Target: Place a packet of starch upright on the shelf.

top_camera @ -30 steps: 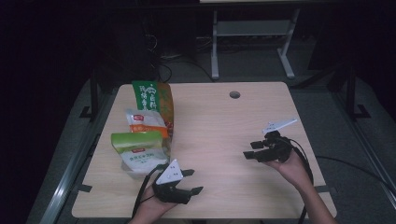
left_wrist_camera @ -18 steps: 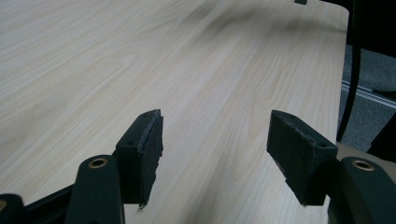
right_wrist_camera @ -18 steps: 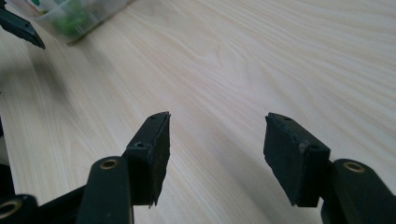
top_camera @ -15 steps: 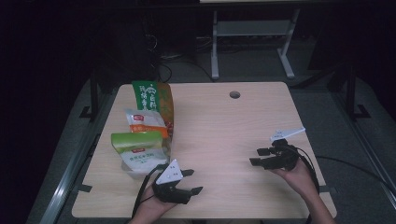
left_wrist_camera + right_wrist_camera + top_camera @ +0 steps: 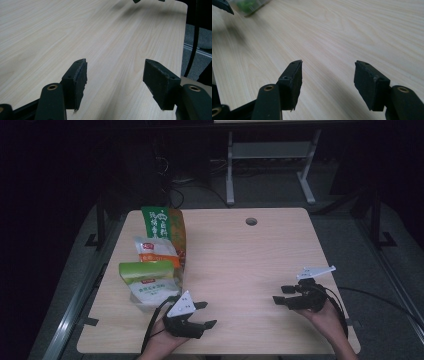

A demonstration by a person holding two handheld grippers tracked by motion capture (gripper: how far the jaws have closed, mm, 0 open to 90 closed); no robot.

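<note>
1. Green and white snack bags point(image 5: 155, 255) lie in a row at the pale wooden worktop's point(image 5: 240, 260) left side.
2. Just right of the nearest bag, left claw point(image 5: 204, 314) gapes wide, empty.
3. Well apart, right claw point(image 5: 281, 295) equally wide, holding nothing.

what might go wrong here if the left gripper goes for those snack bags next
The three bags stand tightly lined up, so reaching for the nearest pale green bag could topple the white and orange bag behind it. The left gripper is open and points away from the bags, so turning in may sweep its cable against them.
</note>
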